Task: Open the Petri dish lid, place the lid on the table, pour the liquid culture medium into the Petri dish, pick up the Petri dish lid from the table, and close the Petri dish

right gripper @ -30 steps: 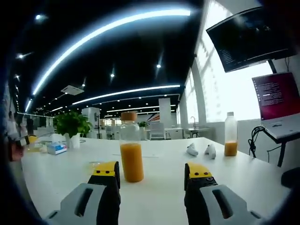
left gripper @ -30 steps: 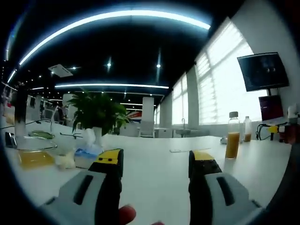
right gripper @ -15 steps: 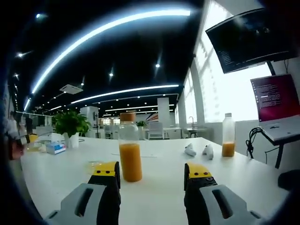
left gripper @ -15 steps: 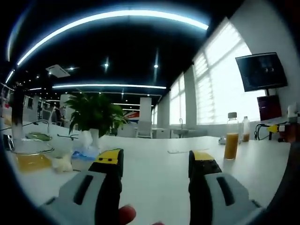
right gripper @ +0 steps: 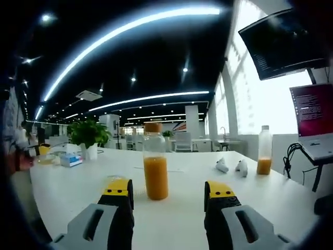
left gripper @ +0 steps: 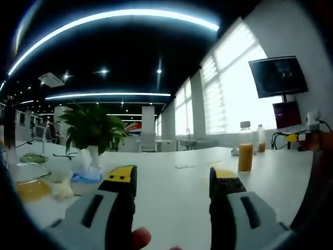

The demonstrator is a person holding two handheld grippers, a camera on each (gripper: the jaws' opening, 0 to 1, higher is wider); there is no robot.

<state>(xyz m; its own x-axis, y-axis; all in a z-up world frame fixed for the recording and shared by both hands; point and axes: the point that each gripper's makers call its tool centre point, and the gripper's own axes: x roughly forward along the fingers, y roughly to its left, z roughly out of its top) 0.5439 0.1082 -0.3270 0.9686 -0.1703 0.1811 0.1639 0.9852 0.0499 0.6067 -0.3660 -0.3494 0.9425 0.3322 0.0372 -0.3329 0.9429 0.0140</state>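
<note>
Seemingly pre-lid: both tools, left [left gripper: 172,179] and right [right gripper: 168,190], gape empty; bottle [right gripper: 155,162] stands ahead; finding the dish comes next.

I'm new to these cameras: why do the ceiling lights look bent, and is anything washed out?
Left gripper view: the fisheye lens bows the ceiling light strip into an arc, and the windows are blown out white. Right gripper view: same curved strip; the bottle of orange liquid stays sharp.
</note>
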